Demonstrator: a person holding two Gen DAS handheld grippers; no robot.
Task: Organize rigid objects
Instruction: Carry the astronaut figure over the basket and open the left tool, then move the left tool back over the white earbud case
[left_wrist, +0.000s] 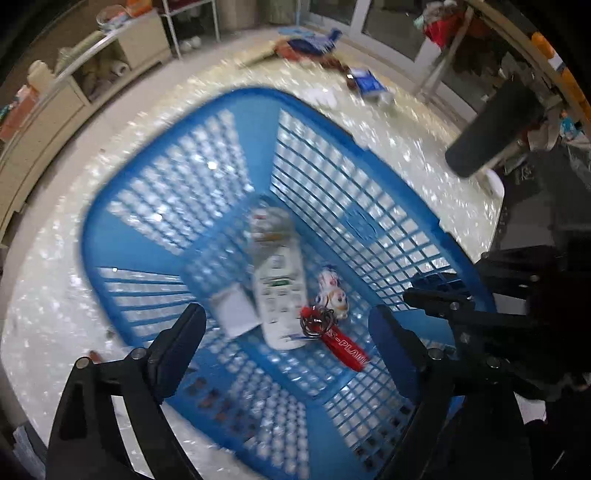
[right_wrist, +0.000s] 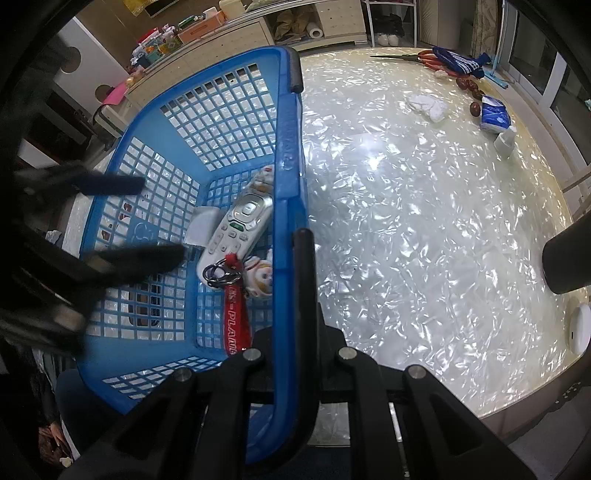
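From my left wrist view, my left claw (left_wrist: 286, 332) stands wide with nothing between its pads, hanging over the blue plastic lattice basket (left_wrist: 177, 147). Straight below and just ahead of it, on the basket floor, lie a white remote control with grey buttons (left_wrist: 279, 288), a small white rectangular block (left_wrist: 234, 308) touching its left side, a red fabric key strap with a metal ring (left_wrist: 332, 338) by its right side, and a small white-and-orange toy figure (left_wrist: 332, 293) just beyond the strap. I judge these as already sorted in. From my right wrist view, my right claw (right_wrist: 295, 273) is pinched narrow onto the basket's near rim, steadying it, with my left claw blurred off to the far left above the basket. The same four things lie just left of the claw, inside. To the right, the pearly white bench (right_wrist: 406, 206) is mostly bare; well beyond the claw at its far edge sit a blue tissue pack (right_wrist: 494, 115), a crumpled white cloth (right_wrist: 428, 105), red-handled scissors (right_wrist: 413, 57) and dark reddish round pieces (right_wrist: 469, 85). The rigid ones among those, I judge, are still to gather.
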